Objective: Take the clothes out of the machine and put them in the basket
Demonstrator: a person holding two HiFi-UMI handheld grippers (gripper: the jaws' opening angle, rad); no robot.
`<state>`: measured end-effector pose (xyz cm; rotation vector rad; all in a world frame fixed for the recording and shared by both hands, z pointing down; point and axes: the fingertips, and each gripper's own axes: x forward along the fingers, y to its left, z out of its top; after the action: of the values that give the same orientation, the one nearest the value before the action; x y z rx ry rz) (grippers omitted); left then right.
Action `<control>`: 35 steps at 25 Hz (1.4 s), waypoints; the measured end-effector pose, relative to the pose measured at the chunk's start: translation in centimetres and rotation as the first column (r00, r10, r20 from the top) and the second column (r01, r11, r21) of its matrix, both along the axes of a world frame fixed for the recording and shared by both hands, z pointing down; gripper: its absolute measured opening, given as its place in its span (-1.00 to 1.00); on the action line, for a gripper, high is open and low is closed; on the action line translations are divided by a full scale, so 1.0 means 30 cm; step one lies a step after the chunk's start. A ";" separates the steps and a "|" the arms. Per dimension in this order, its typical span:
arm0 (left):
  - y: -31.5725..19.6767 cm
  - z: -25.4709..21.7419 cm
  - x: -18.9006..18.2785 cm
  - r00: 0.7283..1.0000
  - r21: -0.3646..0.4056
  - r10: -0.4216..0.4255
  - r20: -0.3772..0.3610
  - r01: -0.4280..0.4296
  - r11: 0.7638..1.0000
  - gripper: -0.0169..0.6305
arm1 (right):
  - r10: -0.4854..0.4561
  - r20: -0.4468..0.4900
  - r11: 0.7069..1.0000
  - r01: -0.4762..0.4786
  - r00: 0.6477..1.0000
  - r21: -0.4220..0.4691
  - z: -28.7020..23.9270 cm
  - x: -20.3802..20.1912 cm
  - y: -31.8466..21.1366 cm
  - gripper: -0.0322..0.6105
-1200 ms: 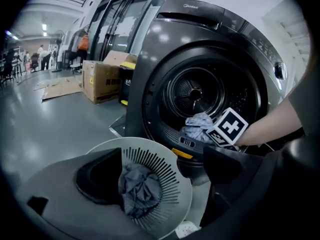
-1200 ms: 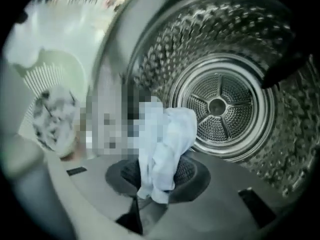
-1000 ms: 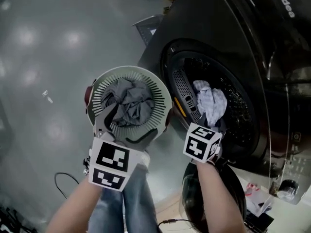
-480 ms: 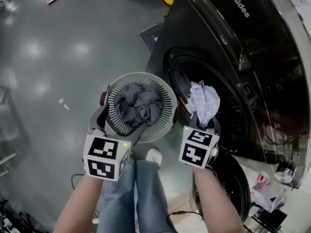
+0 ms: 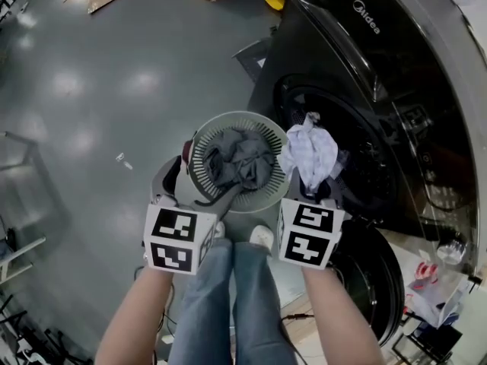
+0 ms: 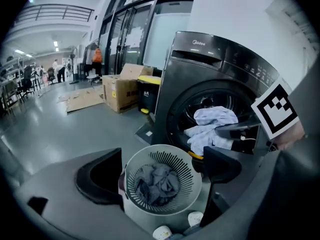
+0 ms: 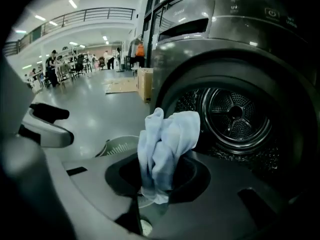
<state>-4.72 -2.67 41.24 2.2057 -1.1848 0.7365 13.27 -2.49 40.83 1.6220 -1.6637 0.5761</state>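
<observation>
Left of the basket (image 5: pixel 199 139) the floor (image 5: pixel 91 90) lies open. Just right of the basket the washing machine (image 5: pixel 426 90) walls that side. Grey clothes (image 5: pixel 236 162) fill the basket's bottom.

the right gripper (image 5: pixel 318 194) holds a pale cloth (image 5: pixel 308 154) beside the basket (image 5: pixel 228 117) of grey clothes (image 5: pixel 240 162), near the washer (image 5: pixel 342 59).
</observation>
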 end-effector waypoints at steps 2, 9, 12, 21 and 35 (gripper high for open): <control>-0.001 -0.018 -0.017 1.000 0.006 0.001 0.010 -0.001 1.000 0.63 | -0.016 0.029 1.000 0.015 0.999 0.018 -0.041 -0.053 -0.006 -0.61; -0.023 -0.076 -0.056 1.000 0.040 0.011 0.027 -0.012 0.999 0.63 | -0.127 0.167 0.992 0.127 0.978 0.009 -0.085 -0.238 -0.003 -0.61; -0.048 -0.091 -0.082 1.000 0.057 -0.004 0.026 0.002 0.998 0.63 | -0.128 0.239 0.991 0.134 0.962 -0.006 -0.061 -0.278 -0.011 -0.60; -0.053 -0.034 -0.129 0.999 0.024 -0.007 0.037 0.006 1.000 0.63 | -0.163 0.290 0.975 0.199 0.943 -0.098 0.148 -0.338 0.002 0.26; -0.044 0.169 -0.133 0.999 -0.041 -0.027 0.027 0.028 0.999 0.63 | -0.081 0.146 0.961 0.116 0.986 -0.250 0.505 -0.117 0.015 0.47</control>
<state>-8.71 -3.98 46.32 2.1479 -1.2002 0.7743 9.75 -2.04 55.98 1.3303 -1.6771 0.8303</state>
